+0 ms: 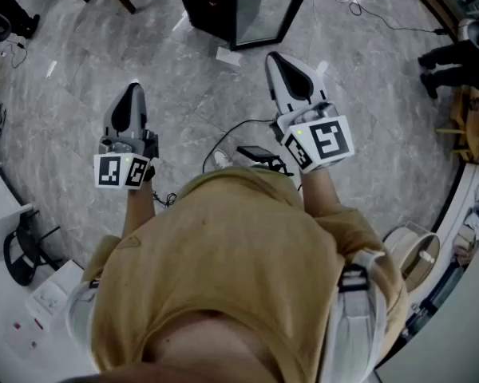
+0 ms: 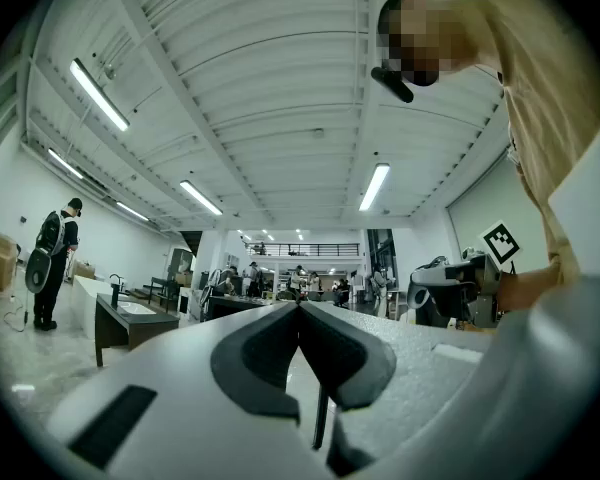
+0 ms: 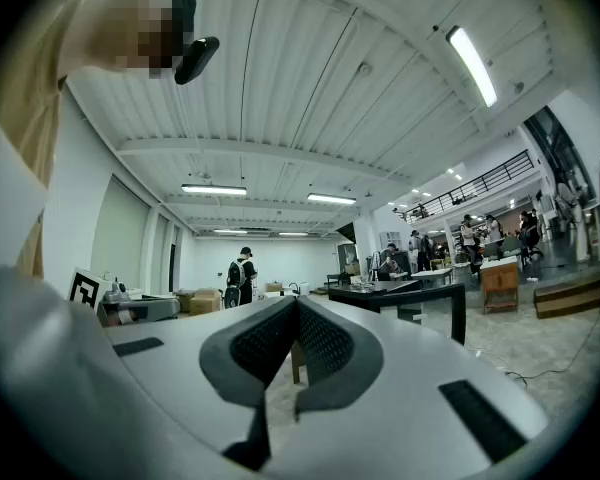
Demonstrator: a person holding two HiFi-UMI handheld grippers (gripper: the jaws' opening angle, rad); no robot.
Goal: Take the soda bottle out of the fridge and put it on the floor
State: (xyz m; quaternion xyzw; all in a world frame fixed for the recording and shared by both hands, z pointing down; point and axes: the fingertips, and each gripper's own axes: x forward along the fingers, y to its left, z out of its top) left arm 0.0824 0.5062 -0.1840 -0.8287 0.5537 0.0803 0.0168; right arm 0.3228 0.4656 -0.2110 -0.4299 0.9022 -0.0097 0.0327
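L hand-held gripper (image 1: 133,88), R one (image 1: 275,60): closed, empty.

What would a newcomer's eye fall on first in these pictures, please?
Two hand-held grippers stand out in the head view, the left gripper and the right gripper, both shut and empty, each carrying a black-and-white marker cube. They point out over a grey marbled floor toward a dark glass-fronted cabinet at the top edge. No bottle shows anywhere.

head view looks steeply down, both gripper views look level outward
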